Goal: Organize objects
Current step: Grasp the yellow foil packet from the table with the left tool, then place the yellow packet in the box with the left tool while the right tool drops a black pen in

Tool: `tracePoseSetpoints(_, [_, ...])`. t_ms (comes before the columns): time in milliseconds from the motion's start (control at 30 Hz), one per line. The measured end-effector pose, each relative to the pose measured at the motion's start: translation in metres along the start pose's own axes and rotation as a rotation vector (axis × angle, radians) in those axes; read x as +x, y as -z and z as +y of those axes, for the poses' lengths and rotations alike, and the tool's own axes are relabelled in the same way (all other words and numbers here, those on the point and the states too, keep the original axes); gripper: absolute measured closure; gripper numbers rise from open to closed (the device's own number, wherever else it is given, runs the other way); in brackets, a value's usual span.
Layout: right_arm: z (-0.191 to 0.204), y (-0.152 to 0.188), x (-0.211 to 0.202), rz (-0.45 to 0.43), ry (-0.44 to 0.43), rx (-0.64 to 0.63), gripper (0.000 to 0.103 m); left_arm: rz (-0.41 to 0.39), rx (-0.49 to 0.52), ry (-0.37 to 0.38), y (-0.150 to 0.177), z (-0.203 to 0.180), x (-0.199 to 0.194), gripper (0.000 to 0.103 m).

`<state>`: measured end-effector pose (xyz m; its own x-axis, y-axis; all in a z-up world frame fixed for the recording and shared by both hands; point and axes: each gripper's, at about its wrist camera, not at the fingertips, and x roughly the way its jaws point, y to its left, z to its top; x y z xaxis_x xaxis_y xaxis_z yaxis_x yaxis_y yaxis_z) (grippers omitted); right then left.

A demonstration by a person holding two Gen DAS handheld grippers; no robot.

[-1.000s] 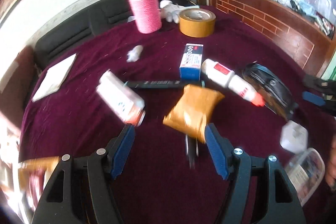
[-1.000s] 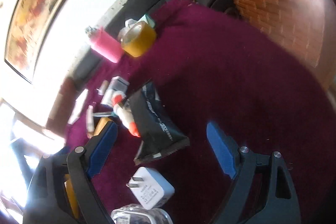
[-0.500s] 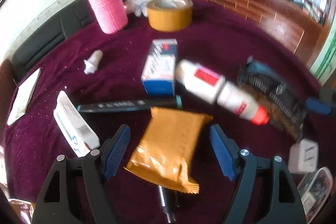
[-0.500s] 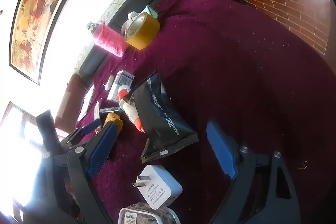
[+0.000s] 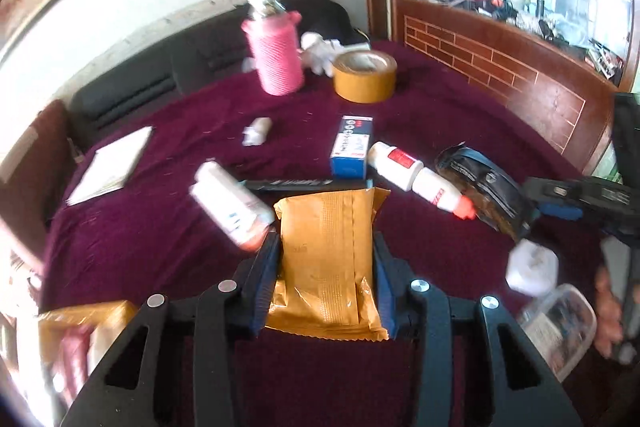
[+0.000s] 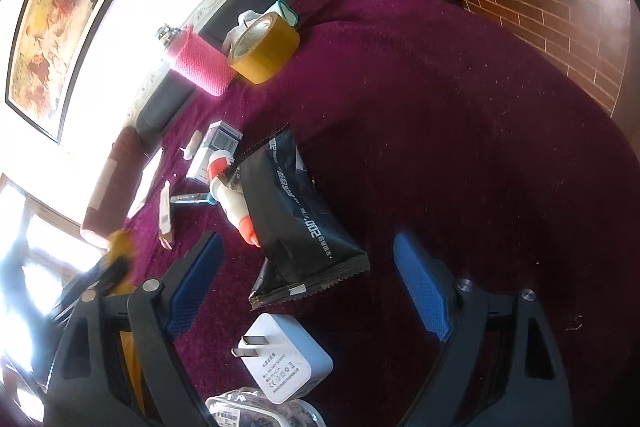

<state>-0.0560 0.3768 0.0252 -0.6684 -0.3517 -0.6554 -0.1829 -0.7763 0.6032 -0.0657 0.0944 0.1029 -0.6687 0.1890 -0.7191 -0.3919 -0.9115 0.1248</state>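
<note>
We see the orange-yellow crinkle-edged foil packet sitting between the blue pads of the left gripper, whose jaws are closing onto its sides above the maroon velvet worktop. No print on the packet is legible. Beyond it lie a blue-and-white carton and a white bottle with a red label and orange cap, their lettering too blurred to read. The right gripper stands wide with nothing gripped, near a black sachet printed "200" and a white plug charger.
</note>
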Motion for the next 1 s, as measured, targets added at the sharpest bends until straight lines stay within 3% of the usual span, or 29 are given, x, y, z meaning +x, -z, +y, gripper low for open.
tracePoseSetpoints(67, [0.002,0.001,0.002,0.005,0.022,-0.017,0.016,0.004,-0.059,0.010,0.010,0.008,-0.019,0.065])
tracePoseSetpoints(167, [0.006,0.003,0.004,-0.005,0.060,-0.059,0.016,-0.023,-0.177,0.089,0.025,0.022,-0.038,0.065])
tracePoseSetpoints(267, [0.013,0.007,0.005,-0.024,0.126,-0.123,0.016,-0.030,-0.194,0.056,0.034,0.025,-0.044,0.065])
tracePoseSetpoints(367, [0.025,0.011,0.001,-0.041,0.212,-0.161,0.016,-0.031,-0.251,0.079,0.044,0.037,-0.051,0.065])
tracePoseSetpoints(500, [0.059,0.014,-0.020,-0.059,0.279,-0.252,0.016,-0.082,-0.286,0.047,0.060,0.059,-0.075,0.065])
tracePoseSetpoints(700, [0.109,0.011,-0.034,0.011,0.216,-0.316,0.016,-0.138,-0.303,0.013,0.088,0.090,-0.117,0.065])
tracePoseSetpoints(833, [0.138,0.017,-0.014,0.068,0.203,-0.321,0.016,-0.182,-0.316,-0.052,0.110,0.118,-0.143,0.065])
tracePoseSetpoints(1000, [0.172,0.035,0.031,0.158,0.158,-0.304,0.016,-0.180,-0.394,-0.069,0.141,0.161,-0.157,0.065])
